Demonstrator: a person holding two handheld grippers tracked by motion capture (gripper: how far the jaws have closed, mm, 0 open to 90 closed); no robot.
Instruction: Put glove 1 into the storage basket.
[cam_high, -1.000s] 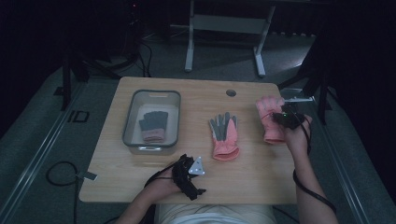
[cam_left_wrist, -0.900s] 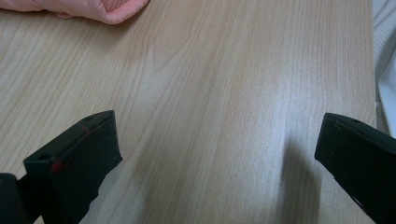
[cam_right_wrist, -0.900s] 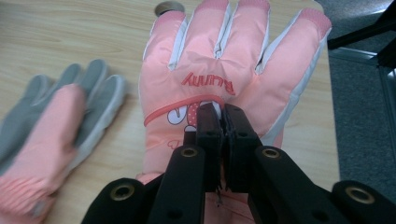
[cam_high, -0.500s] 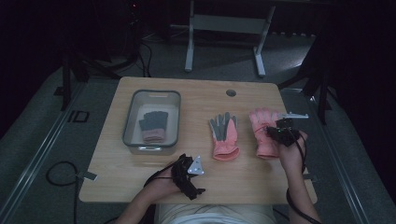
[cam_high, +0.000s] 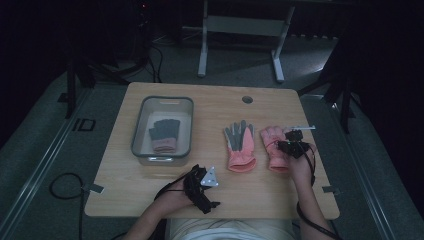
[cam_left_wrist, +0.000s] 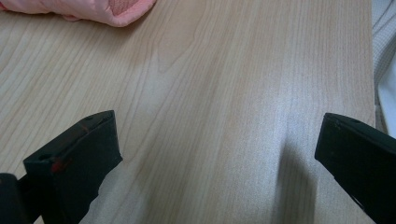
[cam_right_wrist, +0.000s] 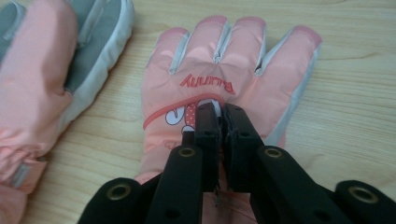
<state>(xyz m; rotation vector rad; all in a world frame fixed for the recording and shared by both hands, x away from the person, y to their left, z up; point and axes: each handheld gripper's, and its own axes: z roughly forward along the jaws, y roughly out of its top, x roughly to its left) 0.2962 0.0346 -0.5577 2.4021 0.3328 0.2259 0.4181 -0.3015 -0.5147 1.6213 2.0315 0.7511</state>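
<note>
right gripper (cam_right_wrist: 221, 109) is down on the pink glove (cam_right_wrist: 224, 88), jaws pinched together on the fabric on the back of it, just below the printed lettering. the glove lies flat on the wooden table (cam_high: 210, 107), back up, fingers spread and pointing toward twelve o'clock in the right gripper view. in the high view that same glove (cam_high: 272, 142) sits at about four o'clock from the table's middle, with the right gripper (cam_high: 295, 145) over its three o'clock edge and a hand (cam_high: 300, 167) behind it at six.

just beside it, at nine o'clock of the held glove, the second pink glove (cam_high: 240, 145) lies palm up, grey palm showing, cuff toward the person. the two are close but whether their edges touch i cannot tell. in the right gripper view it fills the ten o'clock corner (cam_right_wrist: 42, 79).

over at nine o'clock on the table stands a clear bin (cam_high: 141, 125), and inside it a grey glove (cam_high: 164, 134) with a pinkish cuff, lying flat.

left gripper (cam_high: 202, 186) rests low at six o'clock near the table's front edge, well apart from all the gloves. its jaws stand wide apart over bare wood, nothing between them, with a pink cuff edge (cam_left_wrist: 93, 9) at eleven o'clock of its view.
</note>
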